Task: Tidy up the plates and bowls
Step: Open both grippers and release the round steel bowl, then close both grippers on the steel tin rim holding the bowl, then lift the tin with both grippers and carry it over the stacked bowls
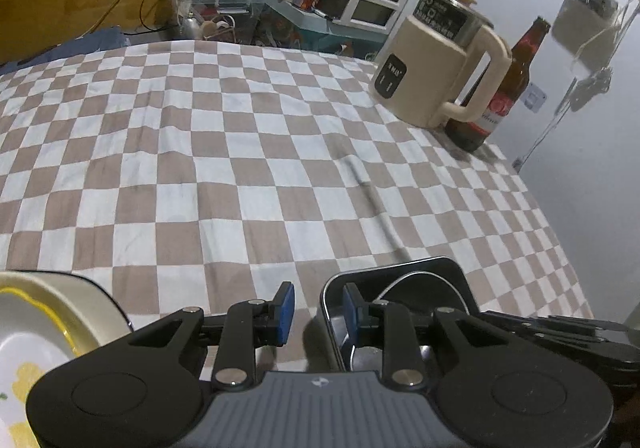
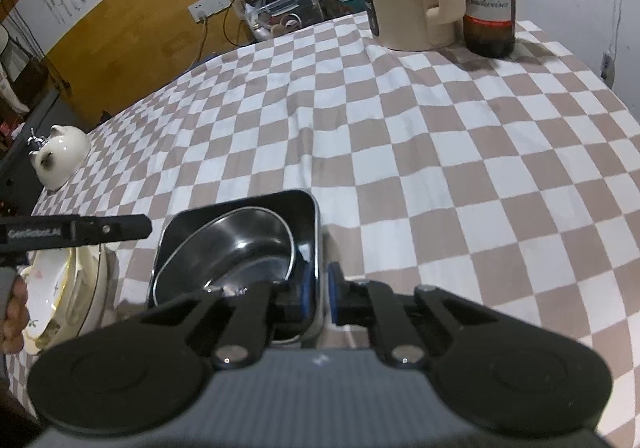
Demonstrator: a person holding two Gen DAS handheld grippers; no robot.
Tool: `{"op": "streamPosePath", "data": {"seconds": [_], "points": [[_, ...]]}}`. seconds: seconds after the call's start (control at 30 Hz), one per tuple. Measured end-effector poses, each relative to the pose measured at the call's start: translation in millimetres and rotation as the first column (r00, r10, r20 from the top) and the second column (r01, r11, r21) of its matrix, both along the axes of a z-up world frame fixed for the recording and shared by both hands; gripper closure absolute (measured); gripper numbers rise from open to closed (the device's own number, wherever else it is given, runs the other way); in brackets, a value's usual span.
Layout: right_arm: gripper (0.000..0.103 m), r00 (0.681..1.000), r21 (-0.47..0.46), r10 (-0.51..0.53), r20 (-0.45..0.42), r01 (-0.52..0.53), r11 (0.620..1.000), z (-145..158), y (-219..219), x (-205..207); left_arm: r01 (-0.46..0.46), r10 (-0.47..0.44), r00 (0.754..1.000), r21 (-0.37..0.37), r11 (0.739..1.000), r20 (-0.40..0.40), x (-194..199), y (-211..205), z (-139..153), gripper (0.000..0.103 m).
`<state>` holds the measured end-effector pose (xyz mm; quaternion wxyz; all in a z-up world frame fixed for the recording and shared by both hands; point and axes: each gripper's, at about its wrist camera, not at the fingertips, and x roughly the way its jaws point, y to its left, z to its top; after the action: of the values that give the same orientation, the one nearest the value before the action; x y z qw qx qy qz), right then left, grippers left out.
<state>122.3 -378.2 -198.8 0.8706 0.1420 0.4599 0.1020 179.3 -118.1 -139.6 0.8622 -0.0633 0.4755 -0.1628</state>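
A square metal tray [image 2: 280,200] sits on the checkered cloth with a round steel bowl [image 2: 228,248] inside it. My right gripper [image 2: 318,294] is shut on the tray's right wall, one blue pad inside and one outside. In the left wrist view the tray [image 1: 400,268] is at lower right. My left gripper [image 1: 318,308] is open, with the tray's left wall between its pads. A cream floral plate stack [image 1: 44,312] lies at lower left; it also shows in the right wrist view [image 2: 64,288].
A cream electric kettle [image 1: 436,72] and a brown beer bottle [image 1: 496,96] stand at the far right of the table. A white ceramic cat [image 2: 60,156] sits at the left edge. Cluttered bins and drawers lie beyond the far edge.
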Motion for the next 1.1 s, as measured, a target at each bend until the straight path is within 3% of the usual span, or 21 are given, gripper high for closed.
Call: {"op": "streamPosePath", "data": {"seconds": [0.4, 0.73, 1.1], "points": [[0.097, 1.0, 0.081, -0.029, 0.002, 0.028, 0.996, -5, -9, -7, 0.042, -0.039, 0.995, 0.026, 0.999, -0.091, -1, -8, -24, 0.078], [0.099, 1.0, 0.104, -0.029, 0.001, 0.029, 0.994, -7, -10, -9, 0.059, -0.062, 0.99, -0.029, 0.998, -0.13, -19, -7, -24, 0.09], [0.099, 1.0, 0.087, -0.007, 0.001, 0.007, 0.996, -6, -6, -9, -0.014, -0.003, 0.987, -0.103, 0.995, -0.162, -25, 2, -28, 0.092]]}}
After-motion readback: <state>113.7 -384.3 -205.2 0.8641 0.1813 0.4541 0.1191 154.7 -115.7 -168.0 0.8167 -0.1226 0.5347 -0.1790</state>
